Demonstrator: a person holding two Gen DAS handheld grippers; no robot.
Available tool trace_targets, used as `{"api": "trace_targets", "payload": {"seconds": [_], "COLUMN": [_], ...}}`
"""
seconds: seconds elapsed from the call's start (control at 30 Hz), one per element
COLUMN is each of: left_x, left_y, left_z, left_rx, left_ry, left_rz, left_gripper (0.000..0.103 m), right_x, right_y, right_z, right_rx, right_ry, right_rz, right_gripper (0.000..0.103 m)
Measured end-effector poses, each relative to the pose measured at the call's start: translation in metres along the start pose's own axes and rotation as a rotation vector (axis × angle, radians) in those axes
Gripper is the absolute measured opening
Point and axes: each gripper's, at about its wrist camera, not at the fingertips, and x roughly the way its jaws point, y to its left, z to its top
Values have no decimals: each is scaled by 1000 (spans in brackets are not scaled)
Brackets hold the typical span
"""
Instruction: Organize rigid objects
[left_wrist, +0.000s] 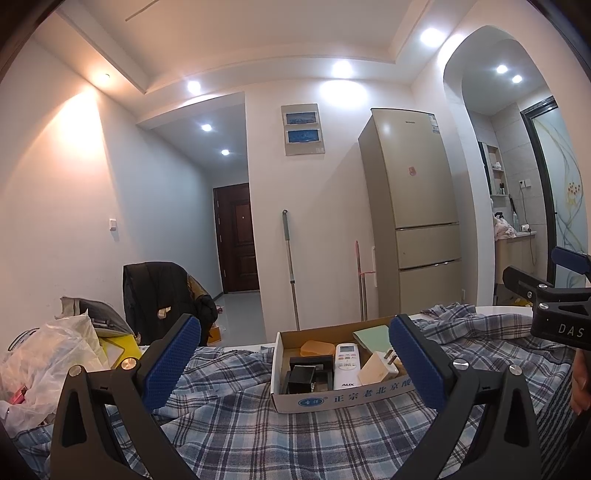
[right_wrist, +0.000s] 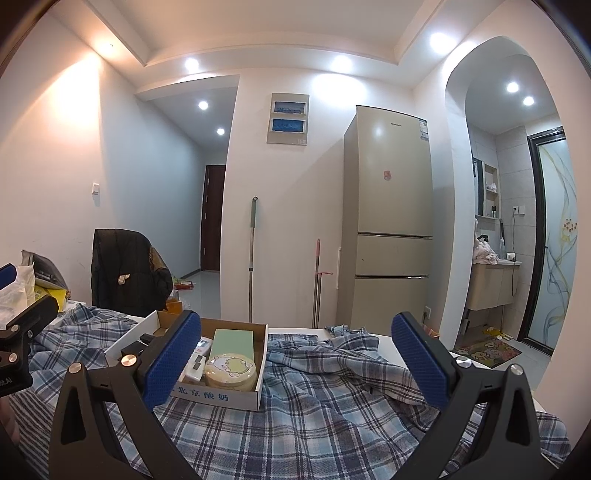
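A shallow cardboard box (left_wrist: 332, 400) (right_wrist: 221, 397) lies on a plaid cloth. In the left wrist view it holds a white remote (left_wrist: 347, 365), a cream plug adapter (left_wrist: 376, 369), black blocks (left_wrist: 306, 373), an orange case (left_wrist: 316, 348) and a green box (left_wrist: 371, 339). The right wrist view shows the green box (right_wrist: 234, 343) and a round yellow tin (right_wrist: 231, 369) in it. My left gripper (left_wrist: 295, 358) is open and empty, just before the box. My right gripper (right_wrist: 295, 358) is open and empty, to the box's right.
The blue plaid cloth (left_wrist: 277, 435) (right_wrist: 332, 413) covers the table. A plastic bag (left_wrist: 44, 365) and clutter sit at the left. A chair with a black jacket (left_wrist: 162, 295), a fridge (right_wrist: 388, 221) and mop handles (right_wrist: 251, 258) stand behind.
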Motion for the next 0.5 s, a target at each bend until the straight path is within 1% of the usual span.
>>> {"api": "trace_targets", "payload": {"seconds": [0.5], "left_x": [0], "left_y": [0], "left_z": [0], "left_rx": [0], "left_ry": [1], "left_rz": [1], "left_gripper": [103], "right_x": [0], "right_y": [2], "right_z": [-1], "right_rx": [-4], "right_ry": [-9], "right_rz": [4], "right_gripper": [103]}}
